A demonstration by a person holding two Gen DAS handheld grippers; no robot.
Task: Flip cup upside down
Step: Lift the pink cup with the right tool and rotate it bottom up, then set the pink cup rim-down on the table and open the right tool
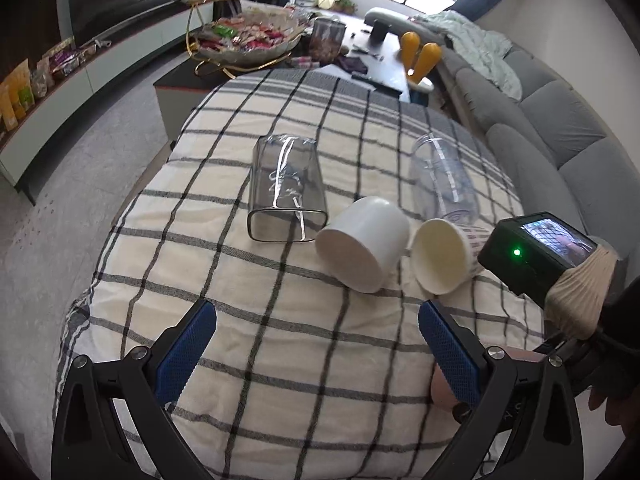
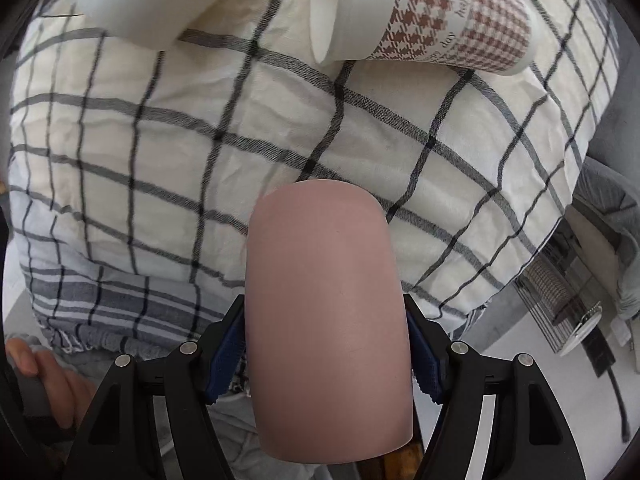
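My right gripper (image 2: 326,354) is shut on a pink cup (image 2: 326,312), its blue pads pressing both sides; the cup's closed end points forward over the checked tablecloth (image 2: 160,152). In the left wrist view a sliver of the pink cup (image 1: 442,390) shows behind my right finger. My left gripper (image 1: 318,344) is open and empty above the cloth (image 1: 280,360), short of a white cup (image 1: 362,242) and a paper cup (image 1: 440,254), both lying on their sides. The paper cup's houndstooth side (image 2: 440,20) shows in the right wrist view.
A square clear glass (image 1: 286,196) and a round clear plastic cup (image 1: 442,180) lie on their sides farther back. A grey sofa (image 1: 560,128) runs along the right. A coffee table with a snack bowl (image 1: 248,36) stands beyond. The right gripper's camera unit (image 1: 536,256) is at right.
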